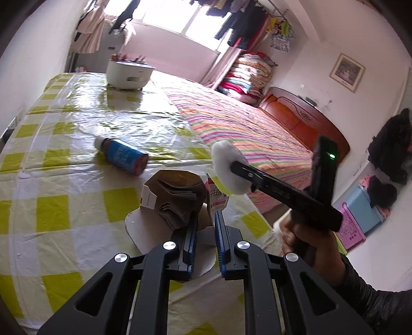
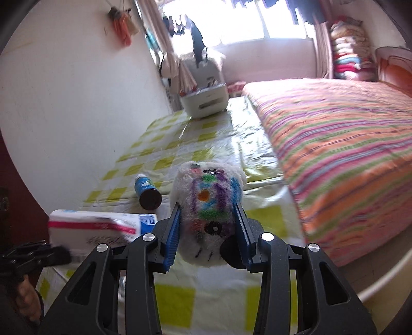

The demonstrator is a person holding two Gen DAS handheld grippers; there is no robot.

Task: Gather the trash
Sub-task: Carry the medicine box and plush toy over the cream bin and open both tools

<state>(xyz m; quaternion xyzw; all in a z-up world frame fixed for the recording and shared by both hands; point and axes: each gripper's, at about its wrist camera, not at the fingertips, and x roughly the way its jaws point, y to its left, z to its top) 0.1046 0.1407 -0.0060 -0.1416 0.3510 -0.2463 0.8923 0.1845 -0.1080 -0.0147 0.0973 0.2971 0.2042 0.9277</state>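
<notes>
right gripper [image 2: 208, 226] clamping fuzzy ball [image 2: 208, 203]

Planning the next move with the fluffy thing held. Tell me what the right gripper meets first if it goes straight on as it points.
Probably the checked tablecloth past the blue bottle, which lies left of the line. The right gripper holds the fluffy ball, blocking the view; depth is unclear.

Daylight is pouring in from the blown-out white window [image 1: 177, 18] at twelve o'clock in both views, and glare is streaking across the glossy yellow-and-white checked plastic tablecloth [image 1: 85, 108]. Fisheye bending is curving the walls toward black corners. In the right wrist view, motion blur is smearing the white-and-red cardboard box [image 2: 103, 226] at eight o'clock
</notes>
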